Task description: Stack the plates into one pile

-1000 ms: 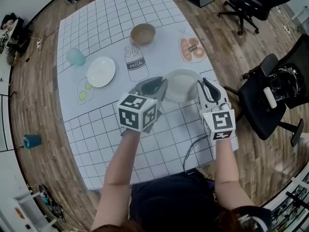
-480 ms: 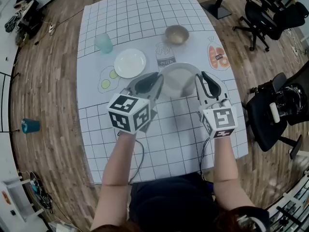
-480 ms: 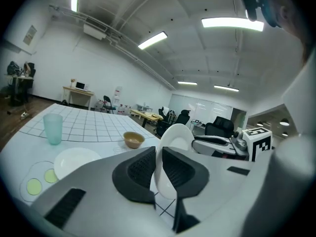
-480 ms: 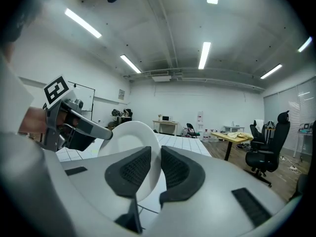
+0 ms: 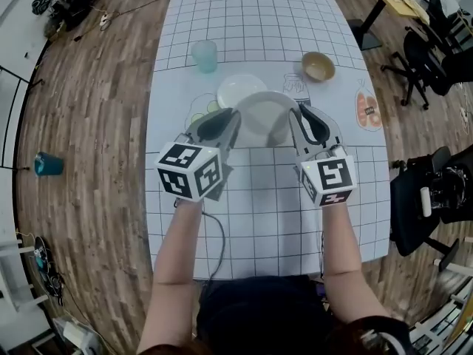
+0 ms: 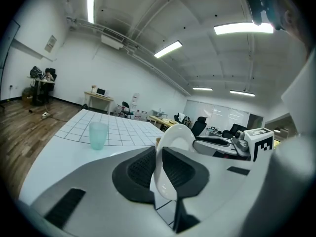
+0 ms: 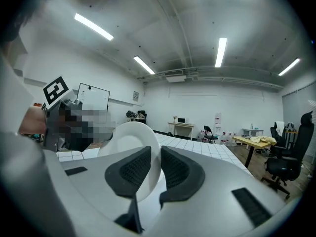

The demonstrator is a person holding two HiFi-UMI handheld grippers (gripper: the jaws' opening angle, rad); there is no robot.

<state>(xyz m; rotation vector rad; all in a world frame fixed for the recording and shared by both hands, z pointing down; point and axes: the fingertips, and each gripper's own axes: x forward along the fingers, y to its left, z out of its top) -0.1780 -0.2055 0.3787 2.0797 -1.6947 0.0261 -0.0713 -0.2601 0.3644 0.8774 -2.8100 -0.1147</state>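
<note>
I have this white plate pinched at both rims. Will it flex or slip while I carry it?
The white plate looks rigid, so flexing seems unlikely. Its surface looks smooth, and the left gripper and right gripper each clamp only the thin rim, so it might slip or pivot. It would probably chip if dropped on the second plate.

The plate (image 5: 262, 117) at centre looks like smooth, glossy white ceramic. The cup (image 5: 205, 55) above it is translucent greenish plastic. The table cover (image 5: 244, 21) is matt, the floor (image 5: 96, 87) wooden planks.
</note>
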